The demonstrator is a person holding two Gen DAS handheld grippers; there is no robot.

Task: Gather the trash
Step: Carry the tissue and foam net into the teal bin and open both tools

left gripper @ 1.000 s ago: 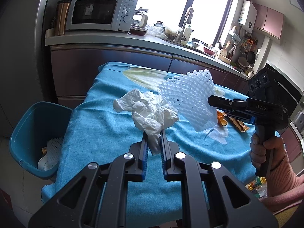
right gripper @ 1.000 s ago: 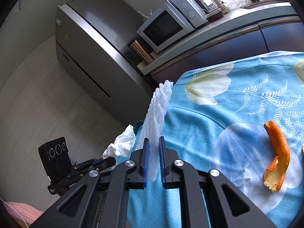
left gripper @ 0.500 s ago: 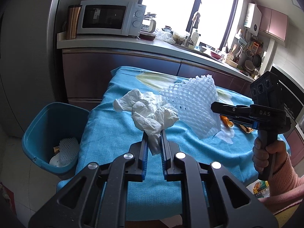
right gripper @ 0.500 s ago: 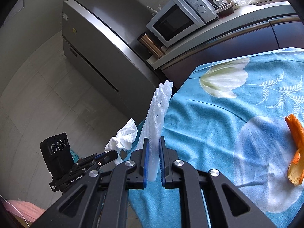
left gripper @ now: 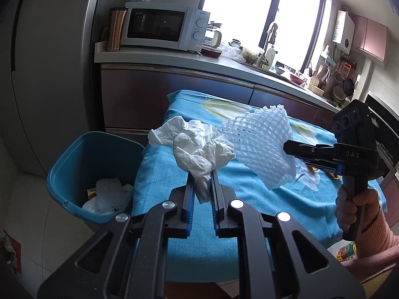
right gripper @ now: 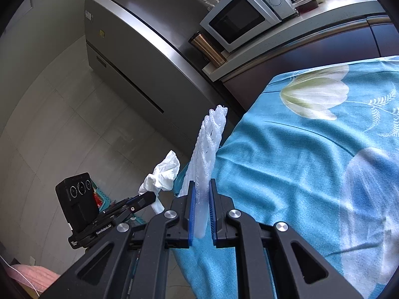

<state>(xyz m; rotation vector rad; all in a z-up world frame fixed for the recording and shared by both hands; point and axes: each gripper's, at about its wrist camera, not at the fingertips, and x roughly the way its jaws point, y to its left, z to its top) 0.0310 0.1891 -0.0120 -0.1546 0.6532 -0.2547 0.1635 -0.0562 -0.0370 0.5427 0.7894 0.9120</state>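
- On the far left stands a big grey fridge.
- A blue trash bin sits on the floor just beside the left end of the table. It has some trash in it: a white foam net piece and other scraps.
- On the counter behind, a brown metal cup stands next to a white microwave.
- The left gripper is squeezed tight on a crumpled white tissue. The tissue is held up in the air, over the left edge of the table and near the bin.
- The table has a blue cloth with white flowers on it.
- The right gripper is squeezed tight on a white foam net. The net is up in the air over the cloth, just to the right of the tissue.
- In the right wrist view the net stands up thin and tall between the fingers.
- A hand in a pink sleeve holds the right gripper's handle at the far right.
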